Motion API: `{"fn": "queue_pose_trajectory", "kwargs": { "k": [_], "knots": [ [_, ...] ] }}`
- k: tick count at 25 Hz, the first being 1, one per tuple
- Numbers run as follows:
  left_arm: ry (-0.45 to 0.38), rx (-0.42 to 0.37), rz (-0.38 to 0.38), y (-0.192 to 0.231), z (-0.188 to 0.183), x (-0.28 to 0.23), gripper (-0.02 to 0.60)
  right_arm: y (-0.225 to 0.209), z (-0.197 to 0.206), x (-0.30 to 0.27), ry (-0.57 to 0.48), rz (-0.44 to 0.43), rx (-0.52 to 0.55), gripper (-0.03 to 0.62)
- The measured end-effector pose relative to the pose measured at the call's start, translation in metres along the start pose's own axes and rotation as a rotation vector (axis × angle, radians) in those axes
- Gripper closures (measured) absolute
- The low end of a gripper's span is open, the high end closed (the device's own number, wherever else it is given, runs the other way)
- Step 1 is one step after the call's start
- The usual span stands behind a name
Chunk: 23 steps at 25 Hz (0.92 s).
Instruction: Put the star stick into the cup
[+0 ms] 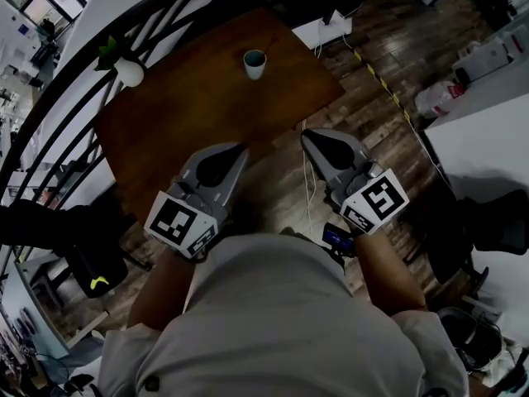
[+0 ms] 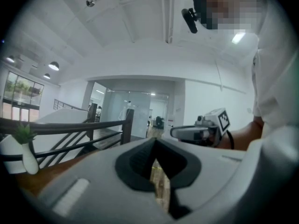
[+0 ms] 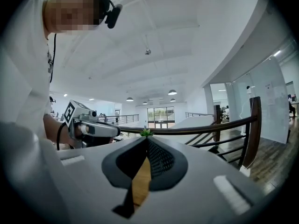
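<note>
A small white cup (image 1: 254,63) with a teal inside stands on the far part of the brown wooden table (image 1: 190,114). No star stick shows in any view. My left gripper (image 1: 240,150) hovers over the table's near edge, jaws together and empty. My right gripper (image 1: 307,136) is held level with it, just off the table's right corner and above the floor, also shut with nothing between its jaws. In the left gripper view the jaws (image 2: 155,142) meet at the tip and the right gripper (image 2: 198,132) shows beyond. The right gripper view shows closed jaws (image 3: 147,142) and the left gripper (image 3: 91,127).
A white vase with a green plant (image 1: 127,70) stands at the table's far left corner, next to a dark stair railing (image 1: 74,81). White cables (image 1: 309,180) run over the wooden floor right of the table. A white desk (image 1: 488,139) and a black chair (image 1: 488,222) stand at the right.
</note>
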<state>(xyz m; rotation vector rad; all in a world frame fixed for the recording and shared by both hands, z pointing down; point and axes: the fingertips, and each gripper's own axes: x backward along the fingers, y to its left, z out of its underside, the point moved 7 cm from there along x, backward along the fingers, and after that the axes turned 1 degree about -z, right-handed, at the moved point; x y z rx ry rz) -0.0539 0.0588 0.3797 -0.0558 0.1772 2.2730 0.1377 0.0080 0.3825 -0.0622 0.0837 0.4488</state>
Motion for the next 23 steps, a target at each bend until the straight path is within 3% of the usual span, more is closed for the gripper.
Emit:
{"fn": "queue_pose_trajectory", "kwargs": {
  "k": [14,23],
  "knots": [
    [0.028,0.033,-0.093,-0.170,0.042,0.011,0.578,0.054,0.042,0.157,0.027,-0.065,-0.046,0.586],
    [0.039,0.026,-0.106,-0.226,0.047,0.029,0.578,0.081,0.042,0.201,0.012,-0.085,-0.043,0.586]
  ]
}}
